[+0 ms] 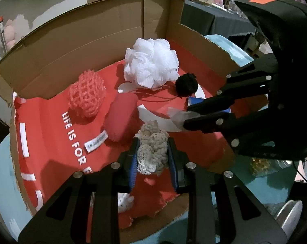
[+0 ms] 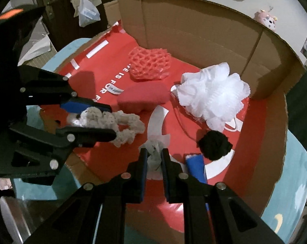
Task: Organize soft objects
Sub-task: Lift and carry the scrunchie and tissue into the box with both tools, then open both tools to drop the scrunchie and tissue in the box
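A grey knitted scrunchie (image 1: pixel 152 148) sits pinched in the left gripper (image 1: pixel 153 158) above a cardboard box (image 1: pixel 104 40) lined with red cloth (image 1: pixel 51 142), while the right gripper (image 2: pixel 154 160) clamps a crumpled pale wad (image 2: pixel 154 152). On the lining lie a white mesh pouf (image 1: pixel 151 63), pink net sponge (image 1: pixel 87 95), red pad (image 1: pixel 120 118) and black ball (image 1: pixel 187 85).

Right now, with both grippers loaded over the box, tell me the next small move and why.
Probably lower the left gripper a little and release the beige crocheted piece onto the red cloth. Its pads are clamped on that piece above bare cloth, just in front of the red cushion. The right gripper is also shut on a whitish scrap, so it can follow.
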Motion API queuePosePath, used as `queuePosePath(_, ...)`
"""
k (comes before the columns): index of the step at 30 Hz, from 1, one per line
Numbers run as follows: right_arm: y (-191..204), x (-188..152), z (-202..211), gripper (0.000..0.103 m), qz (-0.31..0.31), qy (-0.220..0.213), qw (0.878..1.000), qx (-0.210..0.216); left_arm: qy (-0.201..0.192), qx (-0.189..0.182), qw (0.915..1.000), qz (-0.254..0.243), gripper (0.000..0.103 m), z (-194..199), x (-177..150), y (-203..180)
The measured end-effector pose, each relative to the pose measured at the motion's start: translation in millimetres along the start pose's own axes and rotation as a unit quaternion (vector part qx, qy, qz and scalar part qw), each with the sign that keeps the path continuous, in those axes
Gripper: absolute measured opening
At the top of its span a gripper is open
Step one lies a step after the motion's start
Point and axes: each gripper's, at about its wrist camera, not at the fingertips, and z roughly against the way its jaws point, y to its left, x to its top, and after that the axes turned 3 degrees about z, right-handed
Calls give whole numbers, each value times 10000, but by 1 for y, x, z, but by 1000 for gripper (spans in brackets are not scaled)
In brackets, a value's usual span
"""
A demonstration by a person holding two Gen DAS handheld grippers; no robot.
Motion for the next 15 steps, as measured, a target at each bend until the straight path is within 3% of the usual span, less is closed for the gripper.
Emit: queuePosePath(15, -11, 2, -16, 16, 57, 273, 9996, -47, 359, 9, 9993, -33, 26, -20, 1, 6)
